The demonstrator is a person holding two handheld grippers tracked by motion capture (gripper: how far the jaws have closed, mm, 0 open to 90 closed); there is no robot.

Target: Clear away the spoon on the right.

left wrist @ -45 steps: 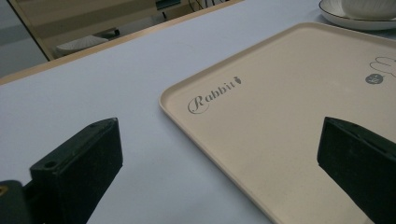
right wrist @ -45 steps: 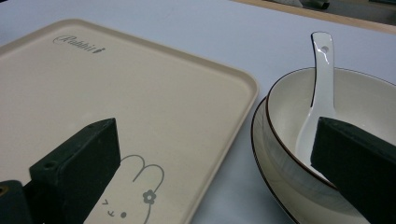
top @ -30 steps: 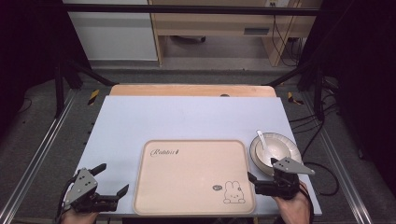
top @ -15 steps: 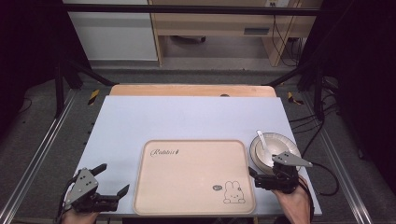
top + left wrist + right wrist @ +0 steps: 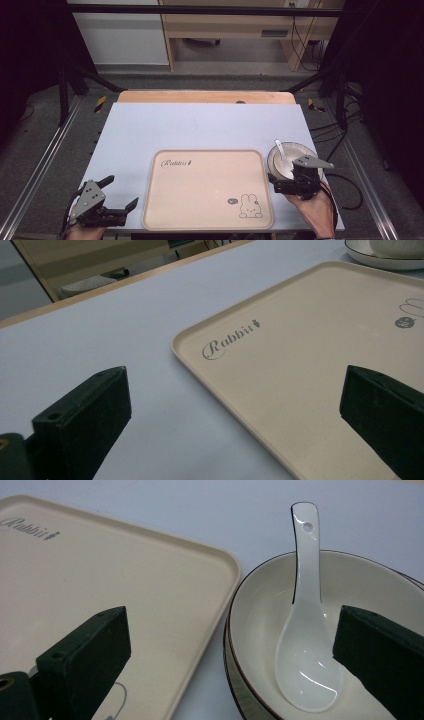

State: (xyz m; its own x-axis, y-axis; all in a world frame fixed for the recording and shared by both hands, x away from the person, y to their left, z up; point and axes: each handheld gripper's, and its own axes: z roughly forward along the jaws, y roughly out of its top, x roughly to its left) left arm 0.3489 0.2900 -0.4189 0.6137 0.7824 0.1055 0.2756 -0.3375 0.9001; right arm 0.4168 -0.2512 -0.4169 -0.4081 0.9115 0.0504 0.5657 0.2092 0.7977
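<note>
Held at the lower left of the high view, the left gripper (image 5: 121, 192) is seen with its jaws spread wide and nothing between them. In the left gripper view the two black jaws rise at the lower left and lower right corners, one over the pale blue table (image 5: 100, 325) and the other over the beige tray (image 5: 320, 340), whose near corner and "Rabbit" lettering lie between them. In the high view the tray (image 5: 210, 185) is set at the lower centre of the frame, with a small rabbit drawing printed near its lower right corner. Just beside the tray's right edge, at the lower right of the frame, the bowl (image 5: 302, 151) is found, with a white spoon (image 5: 281, 152) resting inside it. The right gripper (image 5: 274, 183) is held at the bowl's near rim, its jaws also wide apart and closed on nothing. In the right gripper view the bowl (image 5: 260, 605) fills the lower right, the spoon (image 5: 306, 645) lies with its handle pointing to the top of the frame, and the bowl's left rim is placed between the jaws.
</note>
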